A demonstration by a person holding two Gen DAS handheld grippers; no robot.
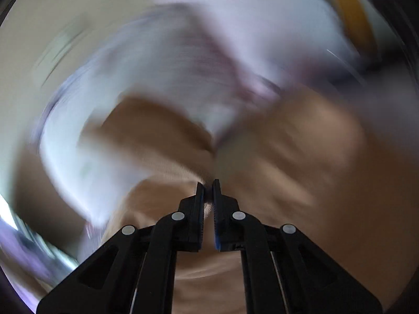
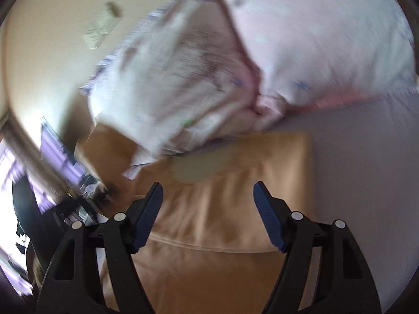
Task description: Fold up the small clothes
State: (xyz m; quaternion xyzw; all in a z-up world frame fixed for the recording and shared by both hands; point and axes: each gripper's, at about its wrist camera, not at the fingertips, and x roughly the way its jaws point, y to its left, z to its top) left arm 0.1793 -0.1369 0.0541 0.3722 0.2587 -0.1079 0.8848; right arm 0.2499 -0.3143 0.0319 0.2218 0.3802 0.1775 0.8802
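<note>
Between the left tongs a fold of tan cloth is pinched — the two black fingers with blue pads stand nearly together, a thin sliver of fabric showing in the gap. That cloth fills the lower and right part of the left wrist view, gathered in creases that run toward the fingertips. Beyond it lies a pale pillow with faint pink and purple print, badly blurred, and at the upper right edge a yellow strip that is too smeared to name

From the right wrist the right tongs stand wide, holding nothing, with the tan cloth spread beneath and between them. It lies on a pale lilac sheet of a bed, a seam crossing it low in the view and a straight edge on its right side. Past its far end rests a white pillow with small coloured marks, and just beside that a second, pinker one — they touch along a frilled edge. A cream wall rises at the left, carrying a white unit, blurred
</note>
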